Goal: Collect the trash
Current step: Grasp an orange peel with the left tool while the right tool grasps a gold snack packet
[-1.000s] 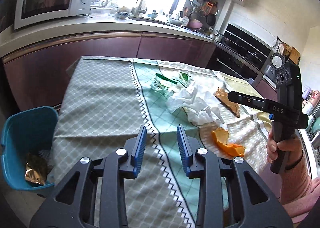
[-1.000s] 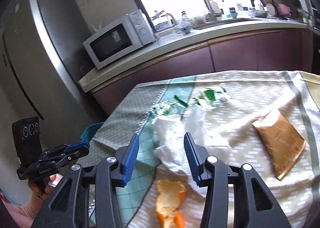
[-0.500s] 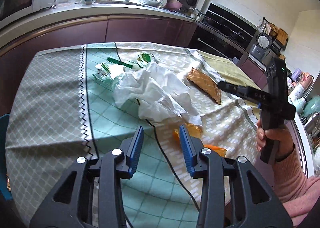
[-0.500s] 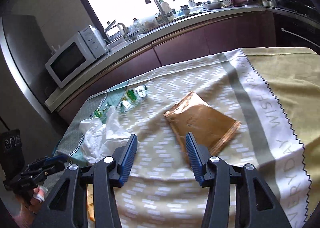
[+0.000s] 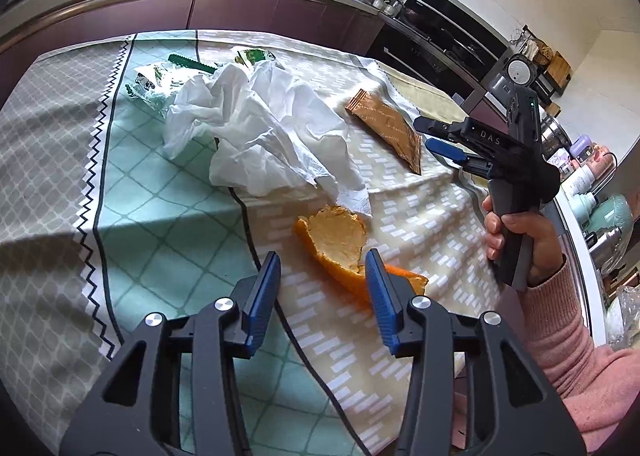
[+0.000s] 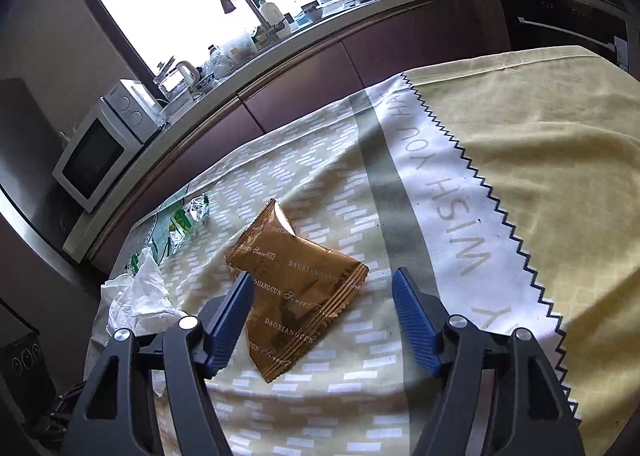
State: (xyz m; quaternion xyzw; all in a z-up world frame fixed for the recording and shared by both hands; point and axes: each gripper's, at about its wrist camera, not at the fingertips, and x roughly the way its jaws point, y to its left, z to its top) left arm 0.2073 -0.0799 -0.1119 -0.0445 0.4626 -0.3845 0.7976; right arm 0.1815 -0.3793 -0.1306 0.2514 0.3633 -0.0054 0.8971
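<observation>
Wrapper (image 6: 294,288): brown, flat on cloth (image 6: 520,160), long axis diagonal, just ahead of right gripper (image 6: 322,292), wide open, empty. Peel (image 5: 340,244): under left gripper (image 5: 322,270), open, empty.

We are seeing an orange peel (image 5: 340,244) lying pith-up just ahead of the left fingers (image 5: 264,296), its tail running behind the right-hand one. Beyond it a crumpled white tissue (image 5: 264,136) is sprawling, with green-printed wrappers (image 5: 156,84) lying past that. A gold packet (image 6: 296,296) is lying flat, its near end sitting between the right fingers (image 6: 230,320).
</observation>
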